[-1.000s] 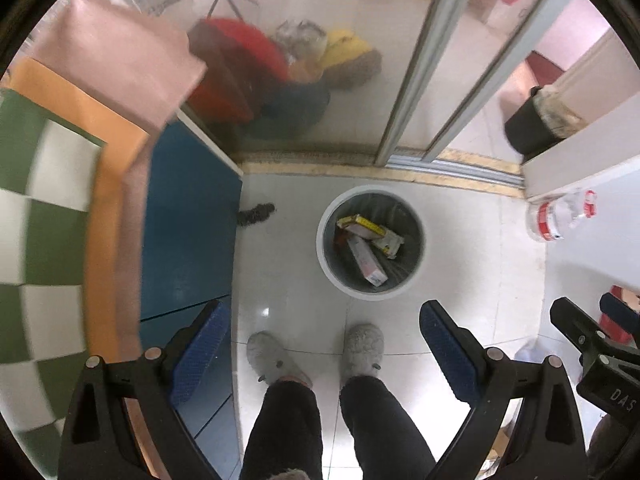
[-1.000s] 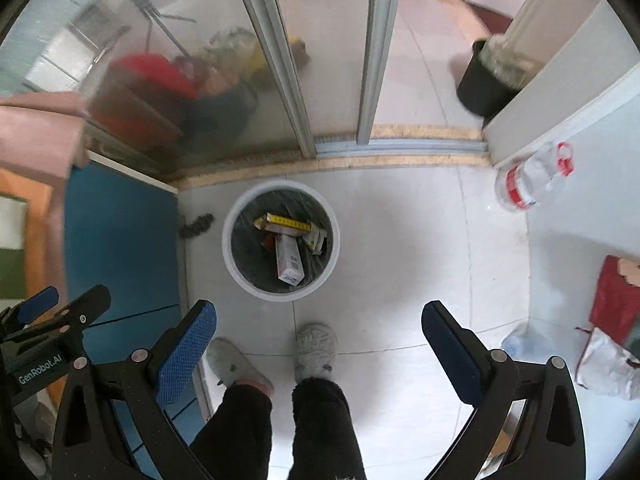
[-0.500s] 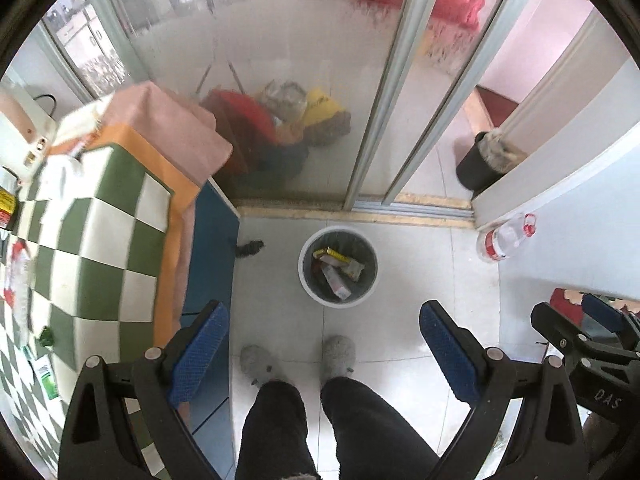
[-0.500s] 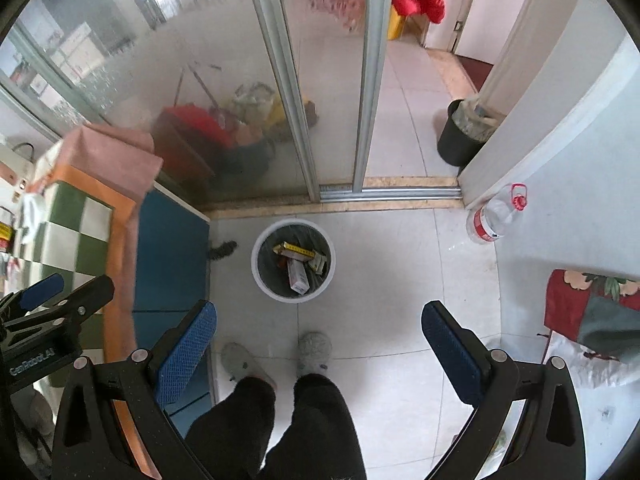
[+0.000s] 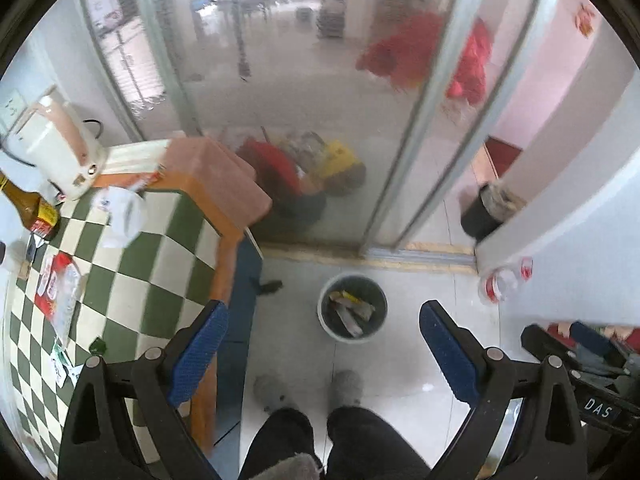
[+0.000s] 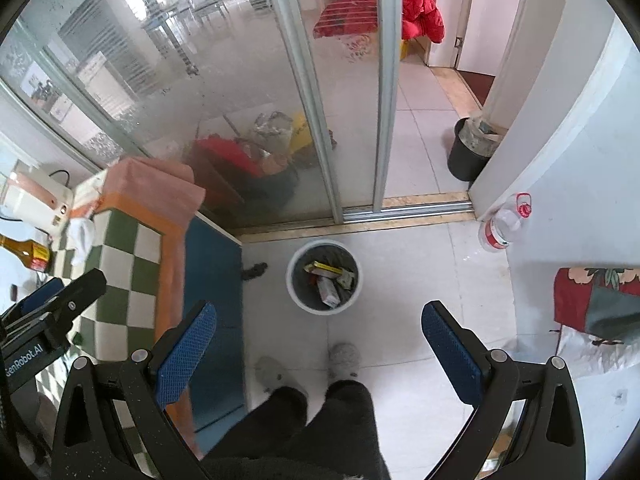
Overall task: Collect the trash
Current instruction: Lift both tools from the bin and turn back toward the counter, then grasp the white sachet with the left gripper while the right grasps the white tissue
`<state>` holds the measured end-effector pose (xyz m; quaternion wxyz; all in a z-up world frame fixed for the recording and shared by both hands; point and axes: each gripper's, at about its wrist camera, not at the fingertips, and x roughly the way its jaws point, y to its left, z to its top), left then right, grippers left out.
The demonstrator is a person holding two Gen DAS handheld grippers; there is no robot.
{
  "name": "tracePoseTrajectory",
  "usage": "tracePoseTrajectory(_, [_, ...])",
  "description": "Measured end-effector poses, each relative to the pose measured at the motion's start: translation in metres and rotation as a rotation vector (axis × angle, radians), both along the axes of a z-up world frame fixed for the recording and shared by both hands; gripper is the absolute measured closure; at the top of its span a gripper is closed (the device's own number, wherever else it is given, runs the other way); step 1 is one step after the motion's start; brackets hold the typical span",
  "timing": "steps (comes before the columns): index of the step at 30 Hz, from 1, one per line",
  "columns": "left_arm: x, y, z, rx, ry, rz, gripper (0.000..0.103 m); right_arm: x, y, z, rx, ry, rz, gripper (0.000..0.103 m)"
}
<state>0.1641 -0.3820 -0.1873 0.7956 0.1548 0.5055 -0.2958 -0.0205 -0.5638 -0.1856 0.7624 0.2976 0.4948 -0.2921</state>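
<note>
A white-rimmed grey bin [image 5: 353, 312] [image 6: 324, 278] stands on the tiled floor with several wrappers and small boxes inside. My left gripper [image 5: 324, 346] hangs high above the floor, open and empty. My right gripper [image 6: 320, 344] is likewise open and empty, beside it at similar height. On the green-checked tablecloth [image 5: 132, 280] at the left lie a red-and-clear wrapper [image 5: 56, 292], small paper scraps [image 5: 60, 364] and a crumpled white tissue [image 5: 120, 212].
A person's legs and grey slippers [image 5: 308, 390] stand below the bin. A white kettle [image 5: 56, 152] and a brown bottle [image 5: 30, 210] sit at the table's back. Glass sliding doors [image 6: 320, 100], a water jug [image 6: 504, 224], a black bucket [image 6: 468, 152] and a dark scrap [image 6: 254, 270] border the floor.
Both grippers have risen and tilted up, so the bin looks smaller and farther. The tabletop with its kettle, bottle and wrappers has come into the left wrist view.
</note>
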Motion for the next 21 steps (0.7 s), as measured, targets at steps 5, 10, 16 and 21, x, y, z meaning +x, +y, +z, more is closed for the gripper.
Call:
tracePoseTrajectory(5, [0.040,0.048,0.013,0.010,-0.115,0.166,0.005,0.041,0.019,0.007,0.020,-0.034,0.047,0.000])
tracePoseTrajectory(10, [0.096,0.136,0.003,0.071,-0.134,0.357,0.000,0.112,0.065,0.003,0.045,-0.021,0.201,0.000])
tracePoseTrajectory(16, [0.136,0.297,-0.051,0.211,-0.028,0.687,0.000,0.217,0.151,-0.022,0.105,0.013,0.450,0.000])
tracePoseTrajectory(21, [0.156,0.399,-0.104,0.299,0.100,0.884,0.000,0.293,0.233,-0.050,0.166,0.049,0.623,0.000])
